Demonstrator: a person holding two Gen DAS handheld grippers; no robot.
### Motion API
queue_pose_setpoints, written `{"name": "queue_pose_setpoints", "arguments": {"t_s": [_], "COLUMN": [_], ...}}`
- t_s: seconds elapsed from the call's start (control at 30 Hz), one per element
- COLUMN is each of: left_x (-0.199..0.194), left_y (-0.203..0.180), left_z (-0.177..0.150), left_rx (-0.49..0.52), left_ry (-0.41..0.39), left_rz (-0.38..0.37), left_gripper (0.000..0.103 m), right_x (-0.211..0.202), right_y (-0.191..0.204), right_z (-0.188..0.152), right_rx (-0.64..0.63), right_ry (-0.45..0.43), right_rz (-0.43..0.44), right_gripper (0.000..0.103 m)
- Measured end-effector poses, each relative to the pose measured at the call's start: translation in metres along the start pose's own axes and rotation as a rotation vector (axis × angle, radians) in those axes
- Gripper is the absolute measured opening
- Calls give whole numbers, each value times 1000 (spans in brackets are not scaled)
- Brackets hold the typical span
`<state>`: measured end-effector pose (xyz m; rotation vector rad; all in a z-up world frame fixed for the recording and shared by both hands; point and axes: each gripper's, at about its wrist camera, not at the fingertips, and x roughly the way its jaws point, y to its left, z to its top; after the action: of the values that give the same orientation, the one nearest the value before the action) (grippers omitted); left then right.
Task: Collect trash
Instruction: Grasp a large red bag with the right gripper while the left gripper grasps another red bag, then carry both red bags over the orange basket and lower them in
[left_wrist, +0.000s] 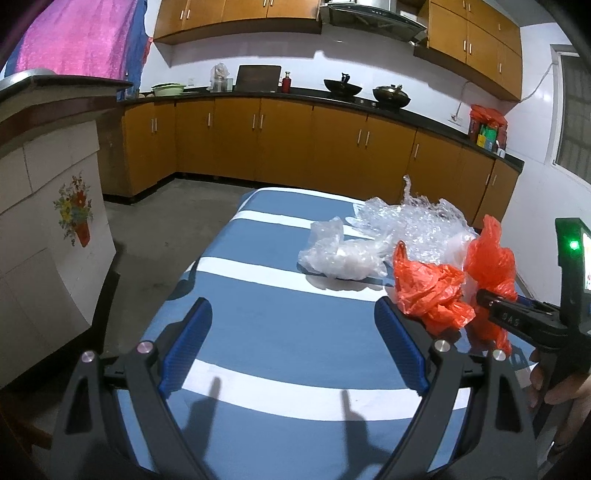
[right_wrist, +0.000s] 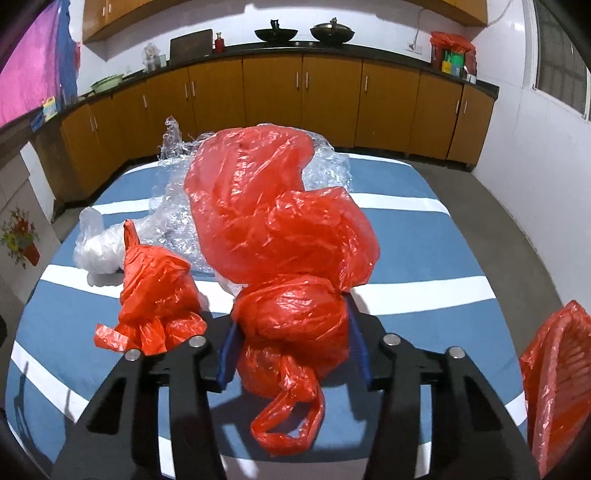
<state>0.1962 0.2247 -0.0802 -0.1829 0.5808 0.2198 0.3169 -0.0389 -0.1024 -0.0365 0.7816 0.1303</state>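
bags (right_wrist: 280, 236) on table (right_wrist: 406, 229) | wrap (right_wrist: 173, 214) behind | basket (right_wrist: 561, 380) right

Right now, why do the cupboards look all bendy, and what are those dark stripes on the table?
Left wrist view: the fisheye lens bows the cupboards, and the dark stripes are finger shadows of the open left gripper on the table. Right wrist view: same bending, plus light shining off the red bag in the right gripper.

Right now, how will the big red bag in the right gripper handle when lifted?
Probably floppy: the big red bag is thin, crinkled film bulging past the right gripper. Likely light, looking mostly air-filled. Its loose handle loop may dangle.
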Motion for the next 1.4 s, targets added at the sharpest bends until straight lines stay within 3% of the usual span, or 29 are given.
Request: {"name": "queue_pose_setpoints", "arguments": {"t_s": [0.33, 0.73, 0.93, 1.13, 1.17, 1.23, 1.3, 1.4], "left_x": [3, 15, 42, 82, 88, 97, 103, 101], "left_y": [-20, -69, -110, -138, -139, -137, -135, -132], "left_z": [1, 8, 16, 11, 10, 7, 5, 2], "left_rx": [24, 87, 140, 174, 170, 156, 129, 125], "left_ry": [10, 32, 81, 179, 198, 233, 265, 256], "left_rz": [-29, -120, -173, -140, -132, -136, -163, -175], "left_gripper": [88, 88, 88, 87, 86, 68, 57, 44], "right_x": [-24, -40, -43, -44, -45, -46, -46, -47], "right_y": [-25, -64, -69, -74, -76, -80, -82, -82], "right_z": [-4, -12, -15, -18, -20, -21, -22, -23], "right_rx": [50, 112, 121, 130, 131, 136, 142, 147], "right_ry": [-41, -56, -52, -43, -42, -40, -38, -37], "right_rz": [50, 6, 3, 3, 3, 2, 1, 1], "right_gripper": [44, 44, 44, 44, 44, 44, 44, 44]}}
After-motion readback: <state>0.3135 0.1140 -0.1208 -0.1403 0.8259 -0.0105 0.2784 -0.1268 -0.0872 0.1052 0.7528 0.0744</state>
